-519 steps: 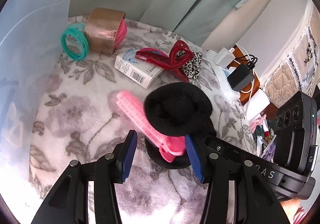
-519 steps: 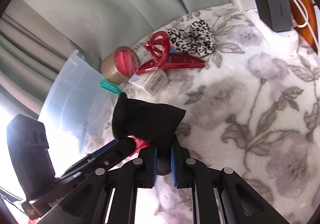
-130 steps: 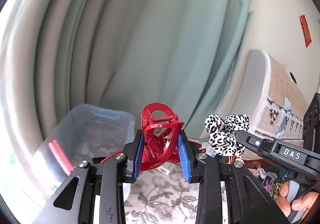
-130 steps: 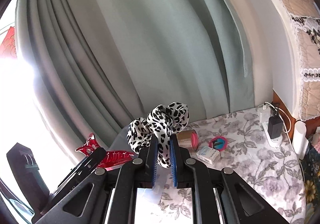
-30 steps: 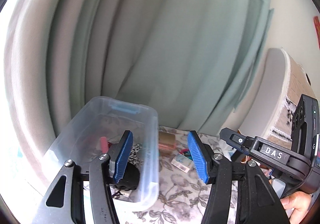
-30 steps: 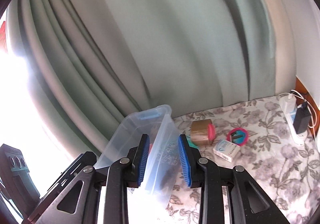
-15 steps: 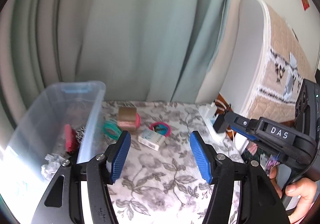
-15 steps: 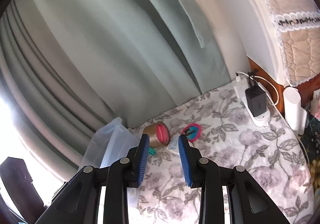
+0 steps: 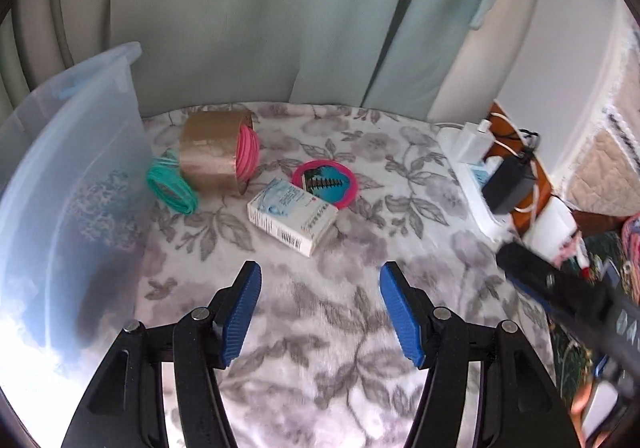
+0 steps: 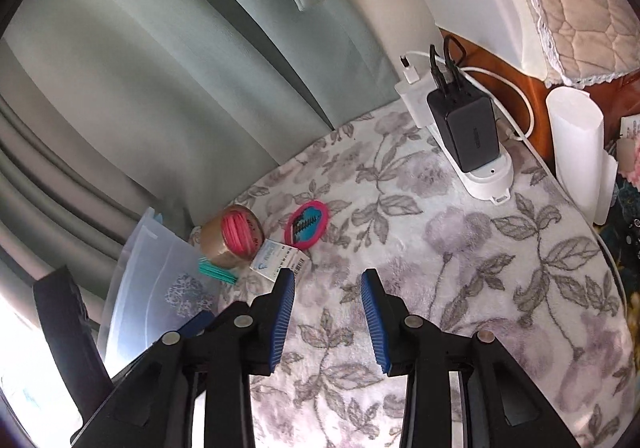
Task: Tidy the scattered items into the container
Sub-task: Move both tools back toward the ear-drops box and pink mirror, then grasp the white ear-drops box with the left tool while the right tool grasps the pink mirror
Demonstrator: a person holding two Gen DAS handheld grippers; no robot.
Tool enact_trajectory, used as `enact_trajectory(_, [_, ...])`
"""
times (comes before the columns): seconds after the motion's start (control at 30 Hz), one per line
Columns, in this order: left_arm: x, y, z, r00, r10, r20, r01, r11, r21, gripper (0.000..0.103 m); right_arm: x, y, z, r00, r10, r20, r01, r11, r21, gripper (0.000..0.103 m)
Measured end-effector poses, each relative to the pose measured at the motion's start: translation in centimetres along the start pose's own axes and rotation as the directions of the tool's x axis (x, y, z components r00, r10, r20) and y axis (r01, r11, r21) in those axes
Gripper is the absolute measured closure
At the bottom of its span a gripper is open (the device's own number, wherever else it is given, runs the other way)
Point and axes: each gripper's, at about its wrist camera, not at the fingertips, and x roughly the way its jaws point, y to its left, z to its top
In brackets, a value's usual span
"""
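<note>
On the flowered blanket lie a white box [image 9: 292, 215] [image 10: 278, 257], a brown tape roll [image 9: 212, 156] [image 10: 230, 234] with pink bands inside, teal bands [image 9: 171, 184] [image 10: 218, 272] and a pink round case [image 9: 325, 182] [image 10: 307, 223]. A clear plastic container [image 9: 68, 176] [image 10: 156, 288] stands at the left; dark and patterned items show dimly through its wall. My left gripper [image 9: 320, 308] hangs open and empty, short of the box. My right gripper [image 10: 327, 312] is empty, its jaws opening, just right of the box.
A white power strip [image 9: 470, 168] [image 10: 486, 176] with a black charger [image 10: 464, 128] and cables lies along the blanket's right edge. A white cylinder [image 10: 576, 152] stands beyond it. Green curtains hang behind. My right tool's body [image 9: 568, 304] crosses the left view's right side.
Both grippers have swung down from facing the curtain and bin toward the blanket, and the scattered items now sit closer. The right jaws have widened a little.
</note>
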Motion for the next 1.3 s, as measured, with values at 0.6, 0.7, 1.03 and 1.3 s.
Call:
enact_trajectory(0.6, [9.8,0.9,1.8,0.982,0.179,-0.068,-0.182,0.982,-0.052,0.04,6.7,-2.4,0.6,0.994,-0.061,-0.089,0.058,0.998,-0.032,0.063])
enact_trajectory(0.7, [9.2,2.0,1.2,0.987,0.148,-0.065,-0.152,0.986,-0.061,0.04,7.9,-1.6,1.1,0.994,-0.05,-0.096,0.044,0.997,-0.063,0.063])
enact_trajectory(1.03, [8.3,5.8,0.2,0.988,0.139,-0.067,-0.146,0.982,-0.119,0.04,13.1,2.3,3.1,0.988,-0.035,-0.152,0.004,0.981,-0.195,0.044])
enact_trajectory(1.3, [8.5,5.9,0.3,0.997,0.078,-0.017,-0.079,0.994,-0.073,0.04,16.4,4.6,3.9,0.98,-0.092,-0.177,0.024,0.936,-0.352,0.03])
